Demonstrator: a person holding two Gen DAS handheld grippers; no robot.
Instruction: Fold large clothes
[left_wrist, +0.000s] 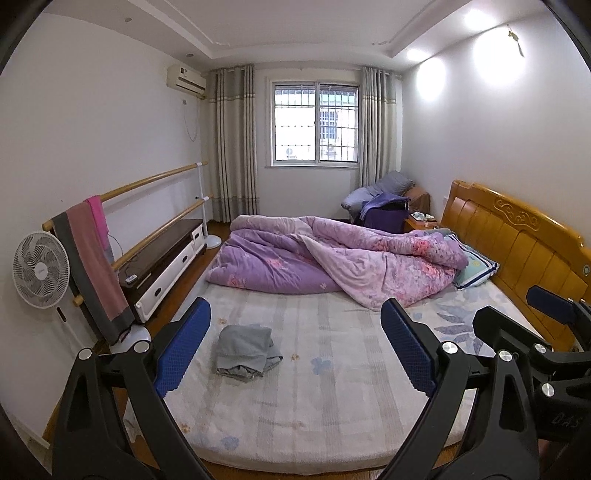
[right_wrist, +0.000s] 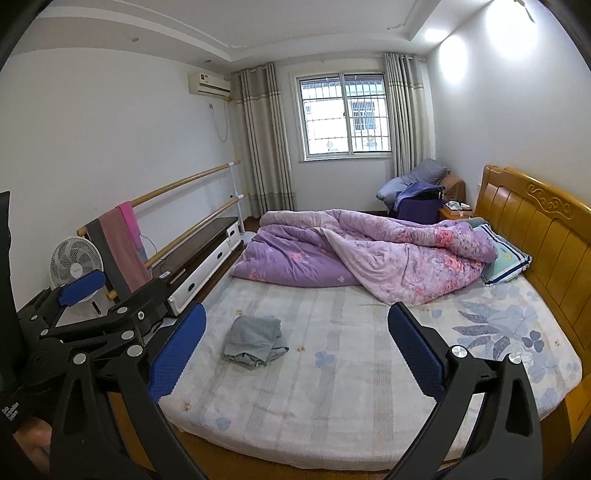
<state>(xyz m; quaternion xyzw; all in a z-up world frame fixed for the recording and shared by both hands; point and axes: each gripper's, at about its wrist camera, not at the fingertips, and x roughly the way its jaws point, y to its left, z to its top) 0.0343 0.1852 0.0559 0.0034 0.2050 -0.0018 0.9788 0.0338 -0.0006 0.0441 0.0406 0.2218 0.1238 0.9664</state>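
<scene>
A folded grey garment (left_wrist: 245, 350) (right_wrist: 255, 341) lies on the pale flowered bed sheet (left_wrist: 332, 387) (right_wrist: 351, 387), towards the bed's left side. My left gripper (left_wrist: 295, 347) is held above the foot of the bed, open, its blue pads wide apart and empty. My right gripper (right_wrist: 295, 350) hangs beside it, also open and empty. Both stand well short of the garment. The right gripper's body (left_wrist: 535, 350) shows at the right of the left wrist view, and the left gripper's body (right_wrist: 92, 314) at the left of the right wrist view.
A crumpled purple quilt (left_wrist: 332, 258) (right_wrist: 362, 258) covers the far half of the bed, with a pillow (left_wrist: 474, 267) by the wooden headboard (left_wrist: 517, 236). On the left stand a fan (left_wrist: 40, 269), a low cabinet (left_wrist: 162, 258) and rails with hanging towels (left_wrist: 92, 258).
</scene>
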